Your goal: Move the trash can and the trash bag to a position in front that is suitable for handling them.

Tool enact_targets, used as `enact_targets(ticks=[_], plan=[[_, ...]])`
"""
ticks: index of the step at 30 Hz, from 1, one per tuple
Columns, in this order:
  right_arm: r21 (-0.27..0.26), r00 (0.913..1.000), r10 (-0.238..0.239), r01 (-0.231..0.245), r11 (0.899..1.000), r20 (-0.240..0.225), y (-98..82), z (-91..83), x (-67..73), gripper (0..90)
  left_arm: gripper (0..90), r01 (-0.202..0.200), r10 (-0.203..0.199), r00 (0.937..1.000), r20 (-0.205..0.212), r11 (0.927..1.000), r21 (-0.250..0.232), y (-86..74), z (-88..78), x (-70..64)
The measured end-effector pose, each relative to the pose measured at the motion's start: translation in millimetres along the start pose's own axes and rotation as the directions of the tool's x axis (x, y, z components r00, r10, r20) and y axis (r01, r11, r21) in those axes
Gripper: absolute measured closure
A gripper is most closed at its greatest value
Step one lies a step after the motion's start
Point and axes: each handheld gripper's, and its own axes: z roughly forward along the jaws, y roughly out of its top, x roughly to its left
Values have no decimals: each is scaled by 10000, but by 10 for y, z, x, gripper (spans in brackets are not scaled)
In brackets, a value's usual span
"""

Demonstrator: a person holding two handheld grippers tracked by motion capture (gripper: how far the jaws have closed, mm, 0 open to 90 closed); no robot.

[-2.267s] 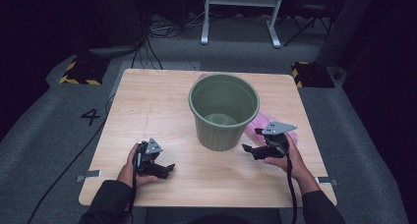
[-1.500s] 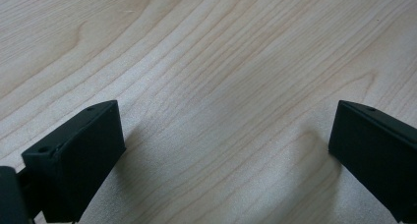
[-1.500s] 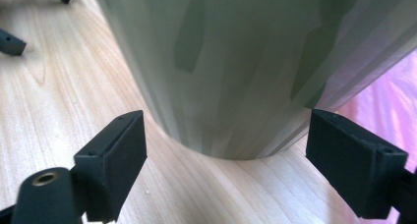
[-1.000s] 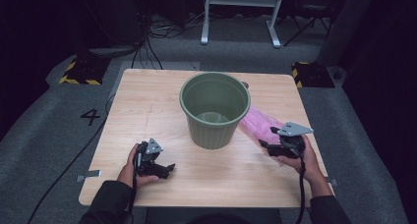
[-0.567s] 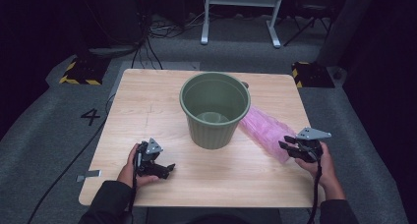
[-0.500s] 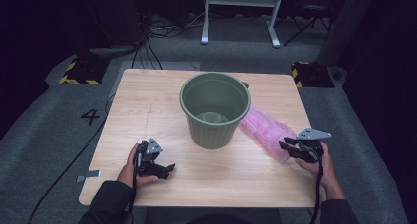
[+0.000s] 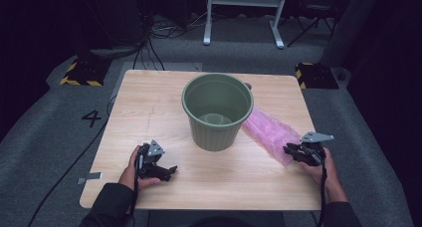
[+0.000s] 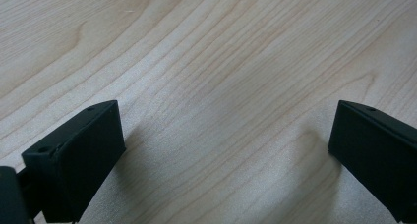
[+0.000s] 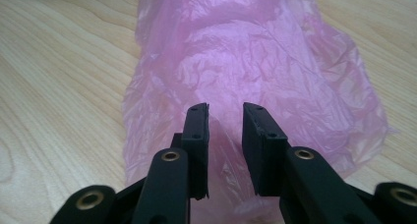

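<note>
A thin pink plastic bag lies flat on the wooden table, stretching from the foot of a green bucket toward the right edge. My right gripper lies low at the bag's near right end. In the right gripper view its jaws have just been closing and stand narrow, with a raised fold of the bag between them and a small gap still showing. My left gripper rests near the front left of the table, and its jaws stand wide open over bare wood.
The bucket stands upright mid-table, open at the top, with nothing visible inside it. Dark floor surrounds the table, with cables, a yellow-striped block at the far left and a metal stand beyond the far edge.
My right gripper has moved right and down toward the table's right edge, and the pink bag has stretched out that way with it. The left gripper has stayed put.
</note>
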Motion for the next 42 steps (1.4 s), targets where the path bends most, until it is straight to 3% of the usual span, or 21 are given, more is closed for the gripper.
enact_targets(ticks=[10, 22, 29, 32, 37, 42], plan=[[283, 9997, -43, 36, 9996, 226, -37, 48, -11, 725, 2, 0, 0, 10000, -3, 10000, -2, 0, 0, 0], [182, 9969, 447, -460, 9988, 641, -65, 41, -118, 707, 2, 3, -3, 10000, -7, 10000, -4, 0, 0, -1], [156, 9958, 511, -524, 9985, 765, -66, 0, -139, 631, 2, 3, -3, 10000, -9, 10000, -3, 0, 0, -1], [-333, 9961, 499, -475, 9983, 729, -15, -105, -105, 525, 2, 3, -3, 10000, -12, 10000, -4, 0, 0, -1], [-940, 9970, 544, -491, 9944, 546, 47, -227, -42, 443, 2, 3, -3, 10000, -14, 10000, -6, 0, 0, -1], [-796, 9990, 225, -194, 9966, 381, 102, -217, 59, 430, 2, 1, -1, 10000, -11, 10000, -3, 0, 0, -1]])
